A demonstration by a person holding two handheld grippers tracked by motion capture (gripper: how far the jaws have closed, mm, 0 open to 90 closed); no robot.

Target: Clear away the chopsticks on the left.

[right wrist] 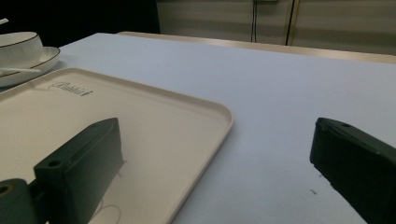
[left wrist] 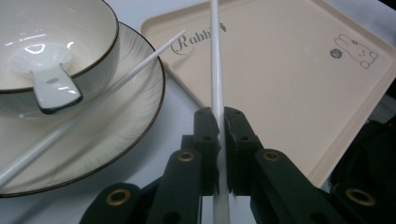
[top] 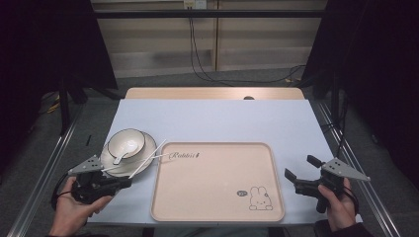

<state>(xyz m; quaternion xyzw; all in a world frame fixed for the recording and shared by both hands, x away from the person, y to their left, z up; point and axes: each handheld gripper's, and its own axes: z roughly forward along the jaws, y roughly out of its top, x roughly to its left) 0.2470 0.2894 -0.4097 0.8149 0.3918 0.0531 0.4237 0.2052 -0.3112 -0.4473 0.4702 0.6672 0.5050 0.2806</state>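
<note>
Table w/ blue cover; tray centre-front.

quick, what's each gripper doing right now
left gripper: closed on one white chopstick, its tip over the tray.
right gripper: open, holding nothing.

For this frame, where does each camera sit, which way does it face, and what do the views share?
High view: above the person's side, looking forward and down on the table; both hands and the right gripper show.
Left gripper view: on the left gripper, facing plate and tray; jaws shut on a chopstick.
Right gripper view: low, looking across the tray; jaws open.
Shared: tray, plate, bowl.
</note>
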